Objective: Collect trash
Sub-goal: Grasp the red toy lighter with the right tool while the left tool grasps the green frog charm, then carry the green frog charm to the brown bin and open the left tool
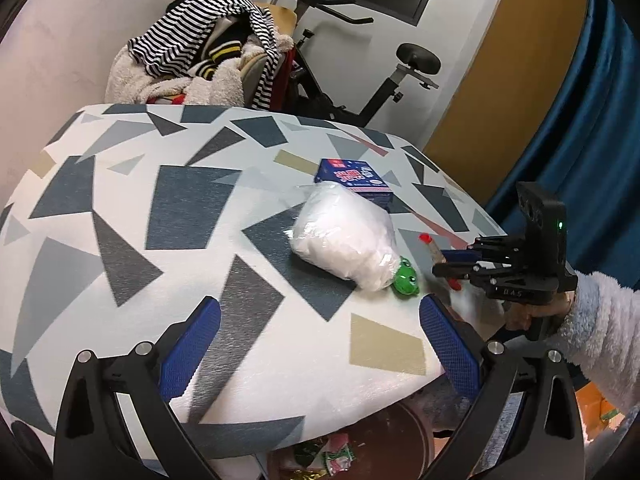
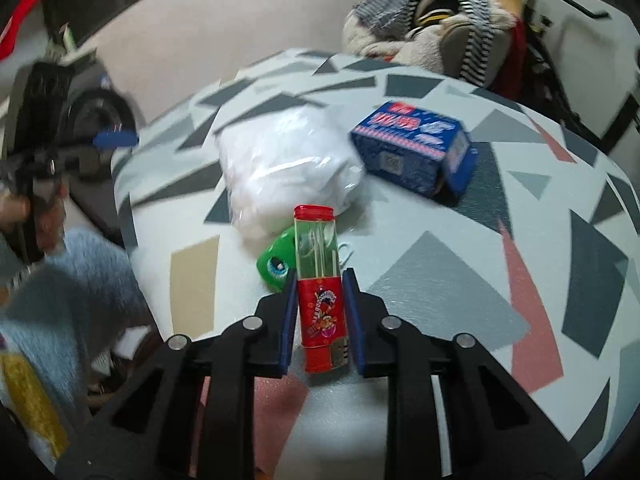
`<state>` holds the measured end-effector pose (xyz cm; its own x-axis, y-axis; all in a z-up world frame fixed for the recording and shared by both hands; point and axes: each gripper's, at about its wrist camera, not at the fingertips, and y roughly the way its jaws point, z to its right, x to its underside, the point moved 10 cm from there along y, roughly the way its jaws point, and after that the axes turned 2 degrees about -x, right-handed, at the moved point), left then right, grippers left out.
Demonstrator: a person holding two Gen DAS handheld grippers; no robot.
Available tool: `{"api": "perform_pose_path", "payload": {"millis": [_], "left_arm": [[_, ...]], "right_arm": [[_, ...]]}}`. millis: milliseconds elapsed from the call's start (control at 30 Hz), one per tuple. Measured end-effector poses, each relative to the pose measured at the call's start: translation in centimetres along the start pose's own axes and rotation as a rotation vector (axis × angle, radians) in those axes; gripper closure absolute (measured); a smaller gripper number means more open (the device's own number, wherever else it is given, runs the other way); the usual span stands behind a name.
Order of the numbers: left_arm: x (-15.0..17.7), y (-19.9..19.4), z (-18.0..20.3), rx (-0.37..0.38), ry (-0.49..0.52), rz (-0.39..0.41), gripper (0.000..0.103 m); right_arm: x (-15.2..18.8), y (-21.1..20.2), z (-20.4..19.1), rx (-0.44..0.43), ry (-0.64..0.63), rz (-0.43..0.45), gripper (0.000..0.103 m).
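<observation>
The tabletop [image 1: 120,208] is patterned with navy, grey, tan and pink shards on white. At centre frame, a red-capped red-and-clear tube [image 2: 320,276] is seen, with a green toy [image 2: 276,266], a white-filled clear bag [image 2: 280,168] and a blue box [image 2: 416,148]. Black-and-white stripes mark the clothing [image 1: 208,36] at top.

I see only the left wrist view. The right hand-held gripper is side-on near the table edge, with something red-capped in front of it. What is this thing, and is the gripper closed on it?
Observer: It is a tube with a clear upper half and a red printed lower half. The right hand-held gripper has a pad against each side of it.
Operator: Does it touch the green toy?
Observer: The green toy lies behind the tube's left side, partly hidden by it; I cannot tell if they touch.
Operator: And the blue box?
Observer: The blue box shows a square code on its near side.
</observation>
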<state>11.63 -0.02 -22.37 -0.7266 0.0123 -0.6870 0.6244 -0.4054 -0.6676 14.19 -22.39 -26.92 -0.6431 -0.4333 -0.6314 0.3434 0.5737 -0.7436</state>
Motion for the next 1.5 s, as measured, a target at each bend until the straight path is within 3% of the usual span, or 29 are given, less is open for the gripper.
{"api": "perform_pose_path", "payload": {"millis": [200,267,500,933,967,1067,1233,1500], "left_arm": [[1.6,2.6,4.4,0.120,0.019,-0.084,0.039],[2.4,3.9,6.2,0.160,0.027,-0.130,0.042],[3.2,10.1,9.7,0.160,0.021,-0.234,0.047],[0.9,14.9,9.5,0.038,0.023,-0.255,0.052],[0.7,15.1,9.5,0.032,0.030,-0.245,0.053],[0.6,15.4,9.3,0.013,0.036,-0.245,0.075],[0.9,13.9,10.1,0.071,0.077,-0.221,0.077],[2.0,6.2,10.8,0.139,0.141,-0.147,0.077]], "right_arm": [[0.3,-1.4,1.2,0.013,0.122,0.065,0.078],[0.5,-1.7,1.4,0.027,0.134,0.068,0.078],[1.1,-2.9,1.9,0.032,0.156,0.089,0.078],[2.5,-4.7,3.5,0.049,0.180,0.111,0.078],[2.6,-4.9,3.6,0.051,0.182,0.111,0.078],[2.9,-5.0,3.6,0.051,0.189,0.111,0.078],[3.2,-5.3,3.2,0.052,0.191,0.112,0.078],[3.2,-6.2,0.3,0.037,0.178,0.123,0.078]]}}
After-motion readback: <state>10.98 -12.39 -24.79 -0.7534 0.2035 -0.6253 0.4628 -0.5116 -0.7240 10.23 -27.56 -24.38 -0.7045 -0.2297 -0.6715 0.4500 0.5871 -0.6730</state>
